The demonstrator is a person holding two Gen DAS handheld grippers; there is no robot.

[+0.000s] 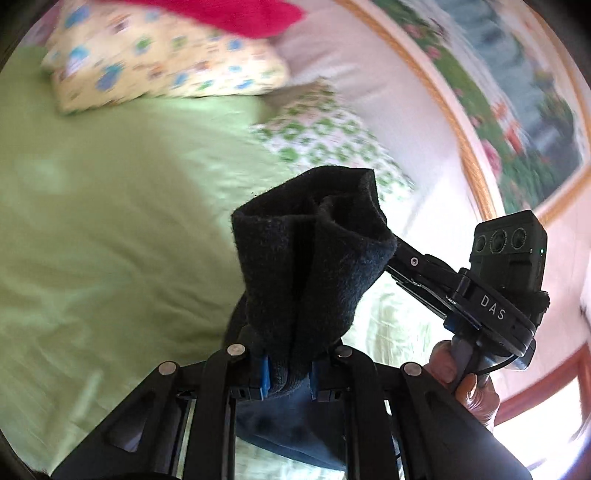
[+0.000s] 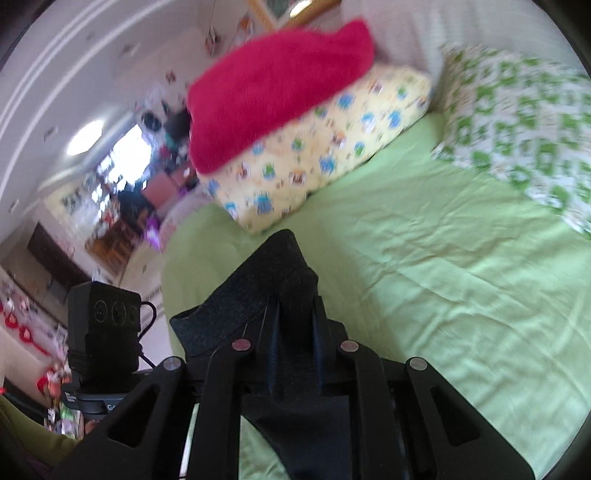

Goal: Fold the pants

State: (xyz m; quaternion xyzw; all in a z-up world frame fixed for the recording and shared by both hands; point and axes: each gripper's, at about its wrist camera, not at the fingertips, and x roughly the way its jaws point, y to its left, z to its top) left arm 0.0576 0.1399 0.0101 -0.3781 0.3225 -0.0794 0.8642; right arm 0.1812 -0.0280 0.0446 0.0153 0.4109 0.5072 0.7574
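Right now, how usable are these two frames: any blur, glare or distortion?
Left wrist view: pillows motion-blurred, window corner blown out, pants sharp. Right wrist view: room and red blanket smeared, green sheet clearer. Both show fisheye curving.

The left gripper (image 1: 290, 373) is clamped on a bunched fold of the dark pants (image 1: 306, 258), which stand up between its blue finger pads (image 1: 265, 382) and are lifted above the green bedsheet (image 1: 110, 221). To the right, the right gripper (image 1: 397, 251) reaches into the same fabric with its tips hidden, its handle held by the person's right hand (image 1: 461, 380). A yellow patterned pillow (image 1: 159, 59) under a red cloth (image 1: 236, 14), a green-and-white pillow (image 1: 332, 140) and a framed picture (image 1: 517, 92) lie blurred behind.
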